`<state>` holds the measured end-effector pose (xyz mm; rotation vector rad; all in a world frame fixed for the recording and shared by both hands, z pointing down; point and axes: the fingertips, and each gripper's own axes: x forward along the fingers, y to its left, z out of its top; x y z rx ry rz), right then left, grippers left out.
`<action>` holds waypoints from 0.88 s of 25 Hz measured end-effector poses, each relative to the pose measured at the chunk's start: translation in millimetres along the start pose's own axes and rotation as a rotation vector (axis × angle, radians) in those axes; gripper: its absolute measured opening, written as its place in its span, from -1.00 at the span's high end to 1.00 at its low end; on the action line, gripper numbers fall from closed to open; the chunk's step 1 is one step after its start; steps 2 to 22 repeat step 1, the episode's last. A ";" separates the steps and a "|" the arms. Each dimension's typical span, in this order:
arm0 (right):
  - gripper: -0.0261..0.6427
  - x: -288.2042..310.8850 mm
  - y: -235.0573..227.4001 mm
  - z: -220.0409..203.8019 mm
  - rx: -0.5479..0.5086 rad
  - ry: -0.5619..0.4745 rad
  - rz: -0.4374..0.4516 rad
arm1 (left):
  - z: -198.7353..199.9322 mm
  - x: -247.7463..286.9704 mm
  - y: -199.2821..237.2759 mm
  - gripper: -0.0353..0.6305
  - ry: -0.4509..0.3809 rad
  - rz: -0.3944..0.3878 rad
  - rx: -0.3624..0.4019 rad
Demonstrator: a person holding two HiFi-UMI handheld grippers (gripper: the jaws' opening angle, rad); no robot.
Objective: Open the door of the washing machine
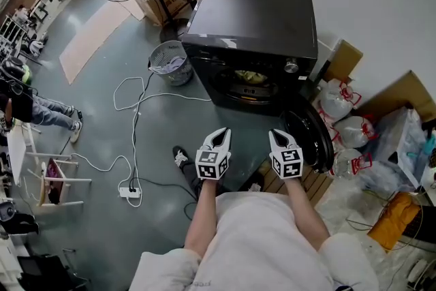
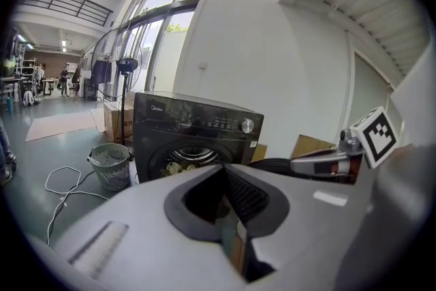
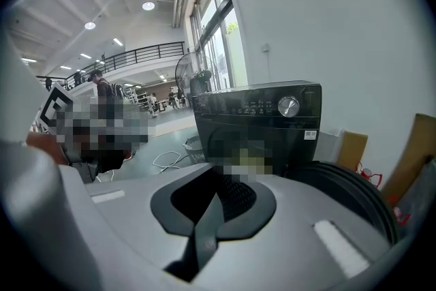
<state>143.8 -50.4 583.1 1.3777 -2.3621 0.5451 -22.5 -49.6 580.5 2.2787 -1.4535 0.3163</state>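
A black front-loading washing machine with a flat matte top stands on the grey floor against the white wall, at the upper middle of the head view. Its glossy control strip carries 1 silver round knob at the right end and a row of small pale markings left of it. The round black door with its thick dark rim is already swung fully out on the machine's right side and hangs well clear of the circular drum opening, where pale yellowish laundry shows. The person stands in front of the machine, some way back from it, with the 2 grippers side by side and apart from each other. The left gripper has its jaws pressed together with nothing between them, and its own view looks over the closed tips at the machine's front. The right gripper is likewise closed and empty, and it sits near the open door's edge without touching it. To the left of the machine stands a grey mesh wastebasket with crumpled paper in it, and a white cable loops across the floor to a white power strip. To the right, beyond the door, lie clear knotted plastic bags and a leaning brown cardboard sheet.
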 end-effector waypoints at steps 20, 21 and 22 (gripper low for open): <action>0.92 0.6 0.4 1.4 -0.001 -0.001 0.001 | 1.2 0.0 0.9 0.72 -0.001 0.002 -0.001; 0.92 0.6 0.4 1.4 -0.001 -0.001 0.001 | 1.2 0.0 0.9 0.72 -0.001 0.002 -0.001; 0.92 0.6 0.4 1.4 -0.001 -0.001 0.001 | 1.2 0.0 0.9 0.72 -0.001 0.002 -0.001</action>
